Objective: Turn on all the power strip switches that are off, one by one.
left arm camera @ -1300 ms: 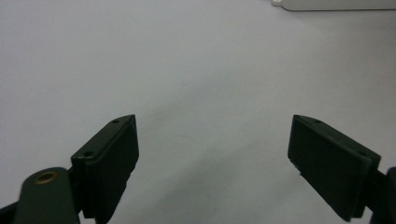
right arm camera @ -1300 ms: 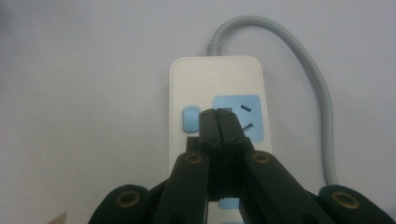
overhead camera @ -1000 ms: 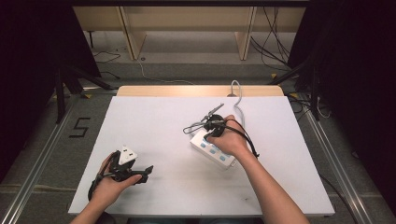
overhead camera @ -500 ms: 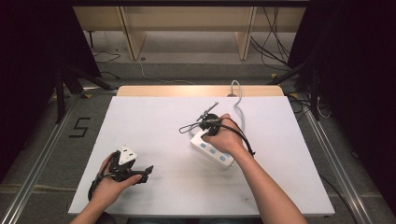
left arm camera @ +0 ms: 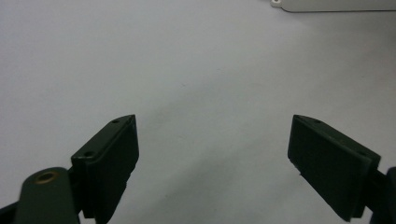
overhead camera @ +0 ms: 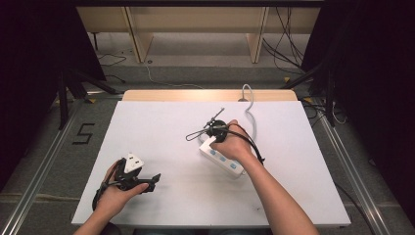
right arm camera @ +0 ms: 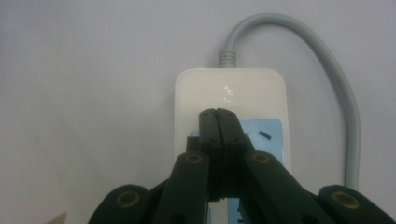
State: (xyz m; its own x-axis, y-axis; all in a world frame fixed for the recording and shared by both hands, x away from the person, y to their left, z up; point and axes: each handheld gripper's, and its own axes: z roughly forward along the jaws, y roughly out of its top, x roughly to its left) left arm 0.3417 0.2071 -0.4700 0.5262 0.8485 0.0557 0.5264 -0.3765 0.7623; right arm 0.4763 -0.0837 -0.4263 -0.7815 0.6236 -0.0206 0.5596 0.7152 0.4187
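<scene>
The white power strip (overhead camera: 221, 159) lies right of centre in the high view, its grey cord (right arm camera: 327, 74) looping toward the top. The right gripper (right arm camera: 218, 113) presses on its first blue socket with jaws fully closed, holding nothing. A sideways push could skid the strip or snag the cord. At lower left, the left gripper (left arm camera: 212, 140) gapes wide, empty, over bare white tabletop (left arm camera: 187, 60).

Landmark: white power strip (overhead camera: 222, 160), lying aslant near the table's (overhead camera: 161, 122) middle.
Right gripper (overhead camera: 211, 133): over the strip's far end, hand around it.
Left gripper (overhead camera: 131, 177): well apart, near-left of the strip.
Grey cord (overhead camera: 250, 110): runs from the strip to the far edge.
</scene>
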